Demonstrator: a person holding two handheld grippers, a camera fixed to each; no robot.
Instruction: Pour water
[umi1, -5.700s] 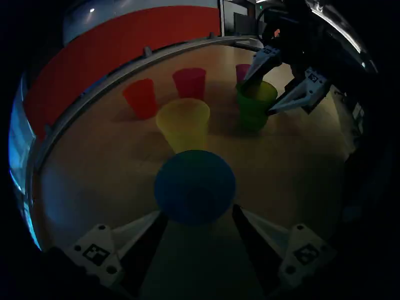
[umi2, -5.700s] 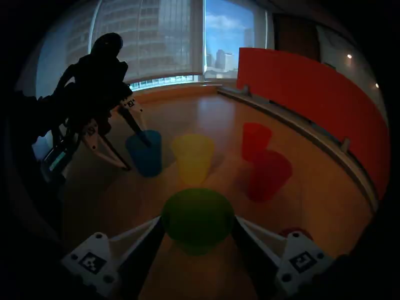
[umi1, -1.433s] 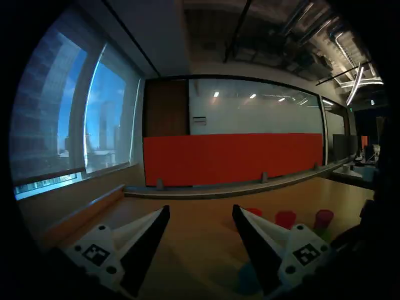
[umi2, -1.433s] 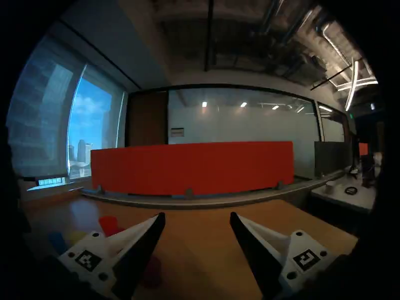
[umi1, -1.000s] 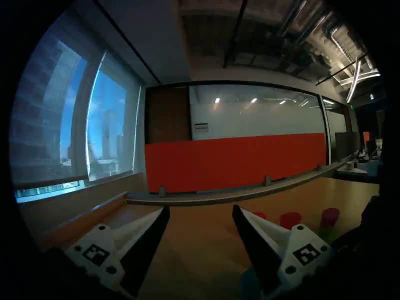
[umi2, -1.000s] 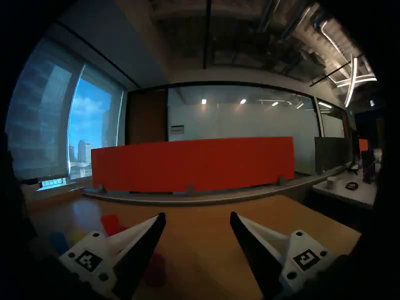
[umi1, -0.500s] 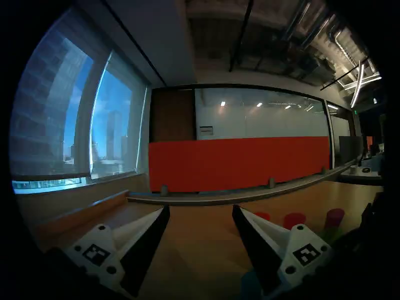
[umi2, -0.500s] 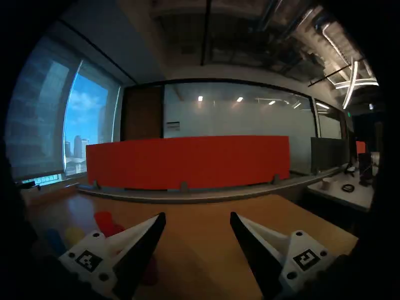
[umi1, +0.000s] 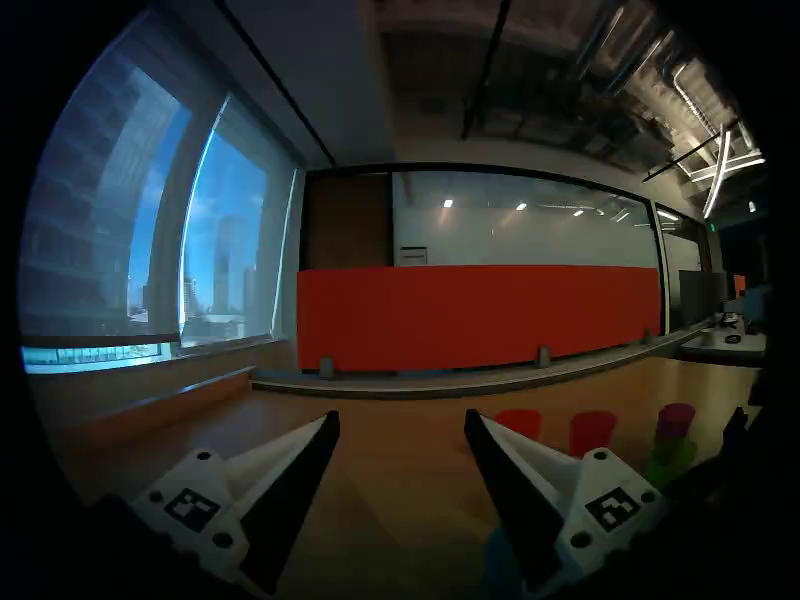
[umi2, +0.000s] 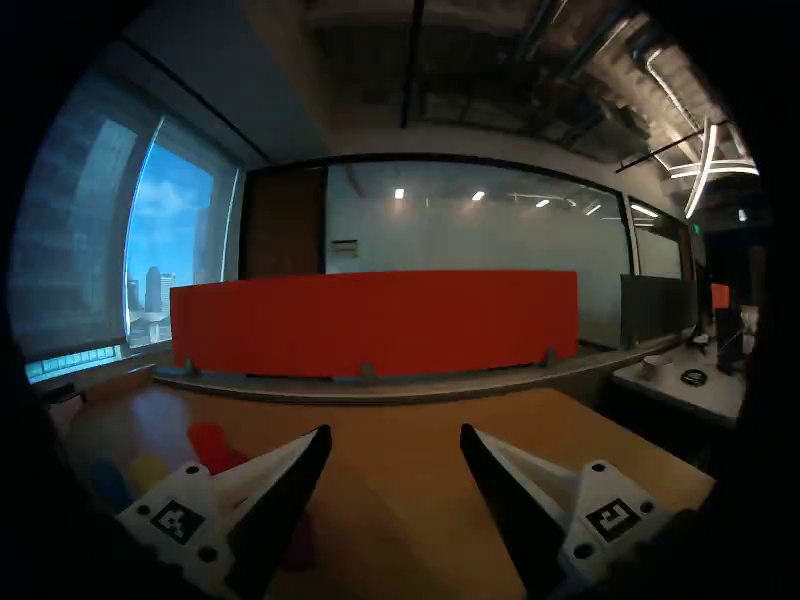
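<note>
Left gripper view looks level along the left gripper (umi1: 400, 415). Its two white fingers stand wide apart, with nothing between them but bare wood. Low beside its right-hand finger a sliver of the blue cup (umi1: 495, 560) peeps out, close in and mostly hidden. Farther off on the wooden table (umi1: 400, 480), toward the right of the picture, stand a red cup (umi1: 517, 422), a pink cup (umi1: 592, 431) and a magenta cup (umi1: 677, 419). The green cup (umi1: 668, 462) sits just in front of the magenta one. Behind them runs an orange partition (umi1: 480, 315), and a window (umi1: 215, 270) lets in daylight on the left.

Right gripper view has the right gripper (umi2: 393, 430) equally wide and equally empty. Cups sit low on the left of that picture, among them a yellow cup (umi2: 148, 470), partly hidden by the near finger.

No cup is in either grip, and both cameras face across the room rather than down at the cups. I judge this a pause between grasps, not the pour itself. Whether any cup holds water cannot be told. The next move calls for dipping one gripper toward a cup and bringing the cup between the spread fingers. The fingers should close gently, since thin plastic will likely flex, and the cup should be kept upright until it is over the receiving one.
</note>
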